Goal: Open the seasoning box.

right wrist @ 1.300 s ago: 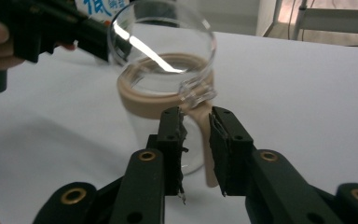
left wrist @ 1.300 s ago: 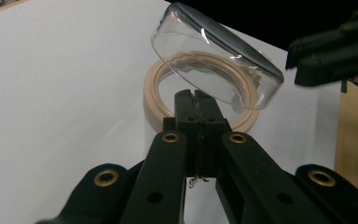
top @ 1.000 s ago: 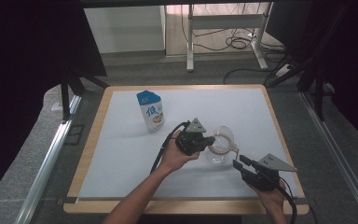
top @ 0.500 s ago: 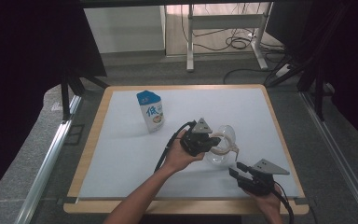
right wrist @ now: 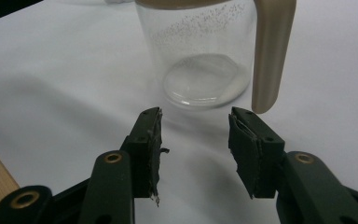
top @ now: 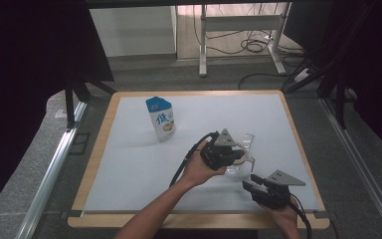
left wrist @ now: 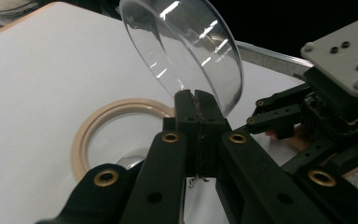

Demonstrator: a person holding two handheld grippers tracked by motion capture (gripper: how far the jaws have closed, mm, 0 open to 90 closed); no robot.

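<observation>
Two changes stood out to us against the earlier frame: the left gripper (left wrist: 198, 105) had lifted the clear domed lid (left wrist: 186, 46) off the jug (right wrist: 203, 56), and the right gripper (right wrist: 195, 140) had drawn nearer the table's (top: 129, 164) near right corner. The left jaws clamped the lid's rim; the right jaws stood apart, empty, facing the transparent, beige-handled jug.

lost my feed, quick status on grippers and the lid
Left gripper shut on clear domed plastic lid, lifted off. Right gripper open, short of clear jug with beige handle. Blue-white carton well clear.
</observation>
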